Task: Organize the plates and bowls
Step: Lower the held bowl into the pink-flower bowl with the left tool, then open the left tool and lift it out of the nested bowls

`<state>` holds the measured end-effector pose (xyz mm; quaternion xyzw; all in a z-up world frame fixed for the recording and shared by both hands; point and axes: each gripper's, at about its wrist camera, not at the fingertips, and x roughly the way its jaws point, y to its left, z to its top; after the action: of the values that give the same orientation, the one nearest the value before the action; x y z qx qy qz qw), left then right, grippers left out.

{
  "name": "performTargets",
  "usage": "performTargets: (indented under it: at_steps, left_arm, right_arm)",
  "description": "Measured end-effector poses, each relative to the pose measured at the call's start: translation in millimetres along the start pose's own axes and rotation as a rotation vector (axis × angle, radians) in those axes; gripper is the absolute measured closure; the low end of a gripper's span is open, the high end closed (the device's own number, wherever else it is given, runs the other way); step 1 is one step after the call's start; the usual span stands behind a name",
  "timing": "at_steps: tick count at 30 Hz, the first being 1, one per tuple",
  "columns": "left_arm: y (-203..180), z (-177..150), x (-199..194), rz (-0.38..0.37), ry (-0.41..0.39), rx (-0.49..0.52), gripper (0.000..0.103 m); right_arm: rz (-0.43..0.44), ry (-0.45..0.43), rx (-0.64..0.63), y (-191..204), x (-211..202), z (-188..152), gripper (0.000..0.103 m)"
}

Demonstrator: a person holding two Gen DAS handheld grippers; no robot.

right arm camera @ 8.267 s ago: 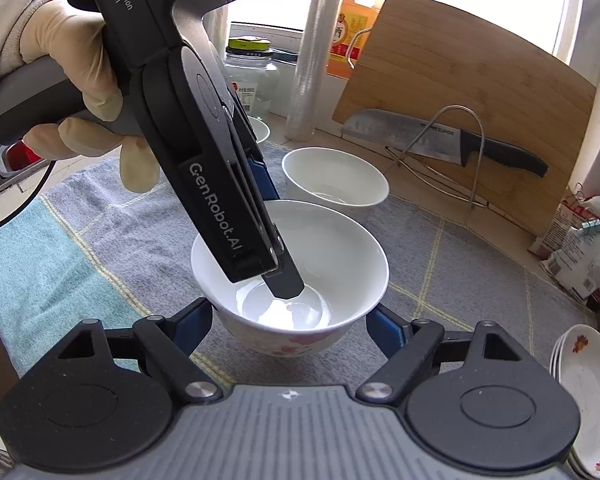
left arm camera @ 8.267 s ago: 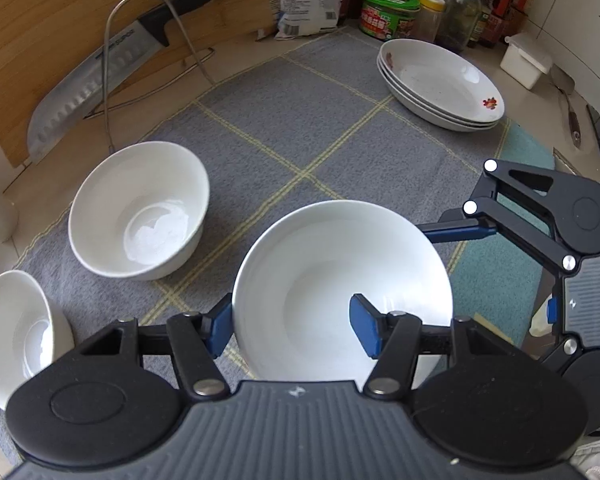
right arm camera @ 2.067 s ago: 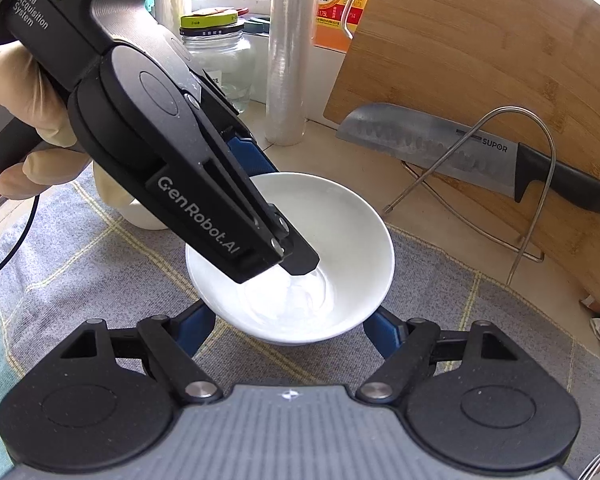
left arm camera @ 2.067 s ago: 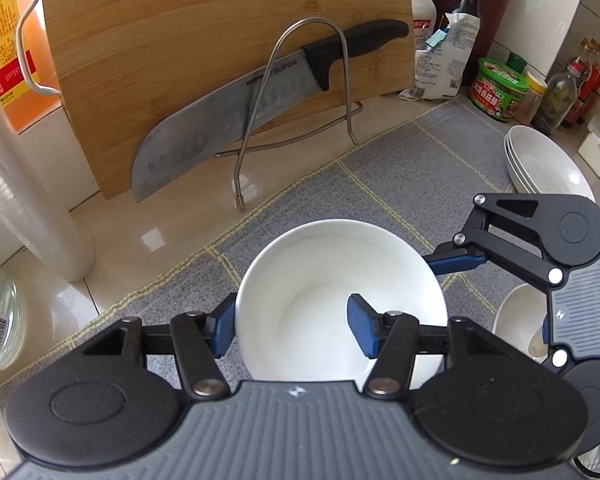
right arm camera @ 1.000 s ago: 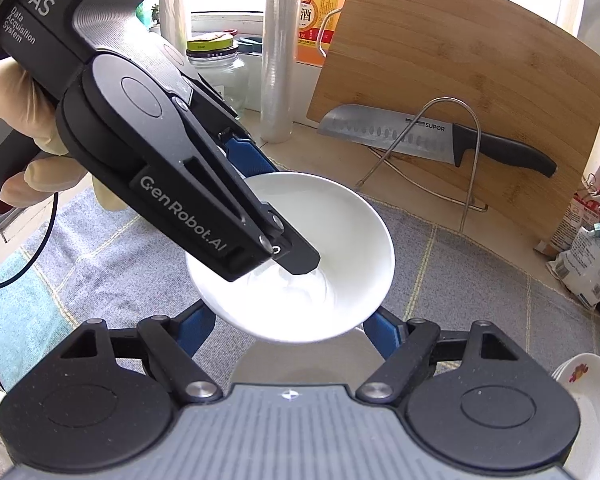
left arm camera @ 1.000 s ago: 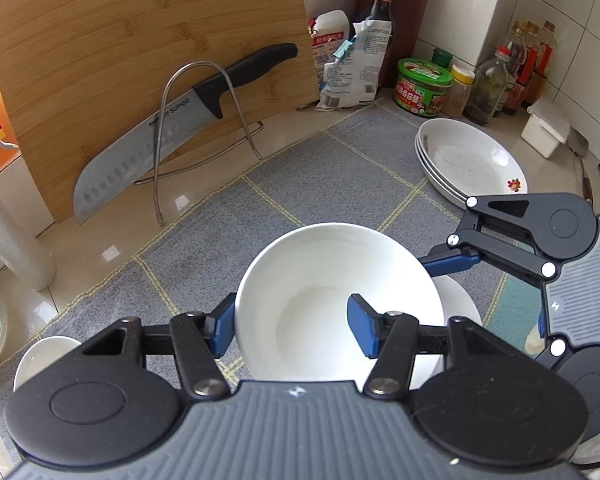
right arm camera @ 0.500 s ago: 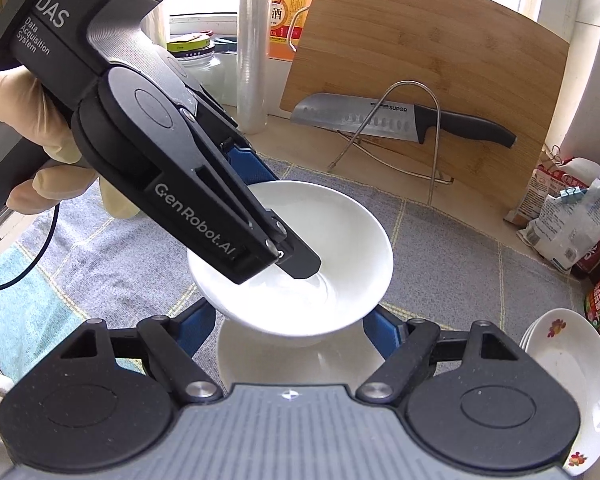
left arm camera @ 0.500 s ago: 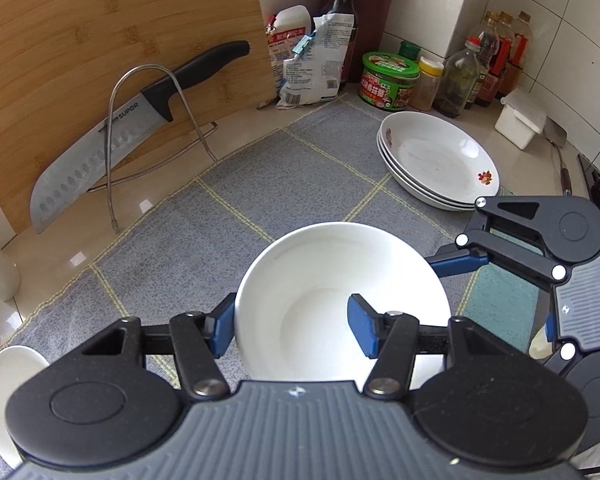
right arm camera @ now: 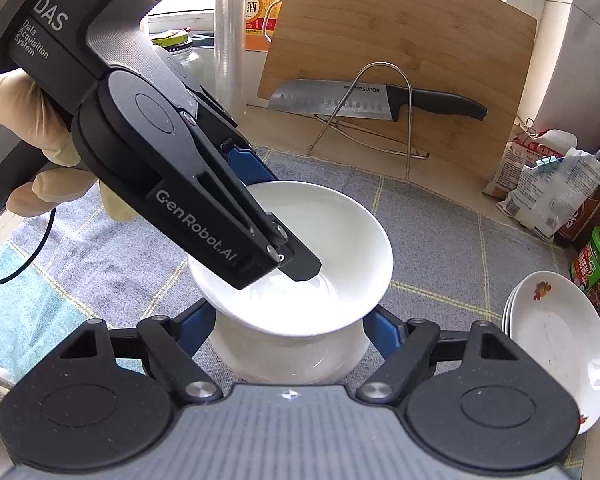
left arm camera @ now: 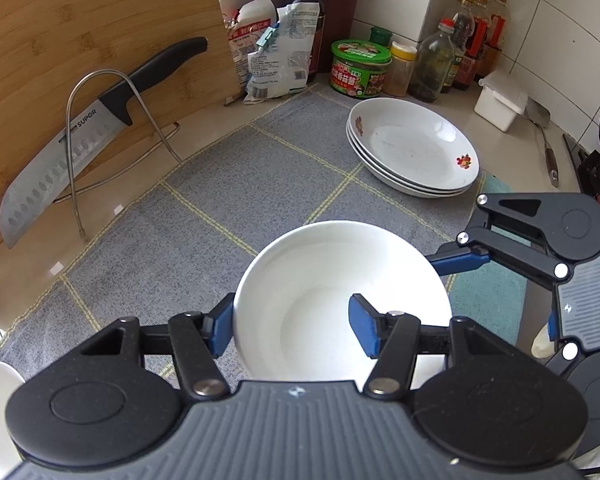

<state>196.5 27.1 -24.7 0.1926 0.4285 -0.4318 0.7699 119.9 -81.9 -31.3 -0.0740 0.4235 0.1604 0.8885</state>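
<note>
Held bowl (right arm camera: 324, 248) now lower over second bowl (right arm camera: 292, 360)

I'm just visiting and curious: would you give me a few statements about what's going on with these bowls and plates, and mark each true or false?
1. The left gripper pinches the rim of a white bowl, one finger inside and one outside. True.
2. That bowl sits straight on the mat with nothing beneath it. False: the right wrist view shows a second bowl directly below it.
3. The right gripper is clamped on the knife. False: its fingers are spread either side of the lower bowl, and the knife rests against the cutting board.
4. A stack of plates lies on the mat's far right corner. True.
5. The plates are plain white. False: small flower prints mark the top plate's rim.
</note>
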Motion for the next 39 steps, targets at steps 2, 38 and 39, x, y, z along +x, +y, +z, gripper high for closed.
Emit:
performTargets:
  at_steps: [2, 38, 39]
  left_arm:
    - [-2.1, -1.6, 2.6, -0.007, 0.006, 0.003, 0.042]
    - [-2.3, -6.0, 18.1, -0.048, 0.010, -0.020, 0.042]
    - [-2.2, -6.1, 18.2, -0.049, 0.010, -0.019, 0.042]
  right_arm:
    - [-0.002, 0.005, -0.001, 1.1, -0.2, -2.3, 0.019]
    - [0.013, 0.031, 0.058, -2.5, 12.8, -11.8, 0.018]
    - [0.013, 0.030, 0.058, -2.5, 12.7, -12.1, 0.017]
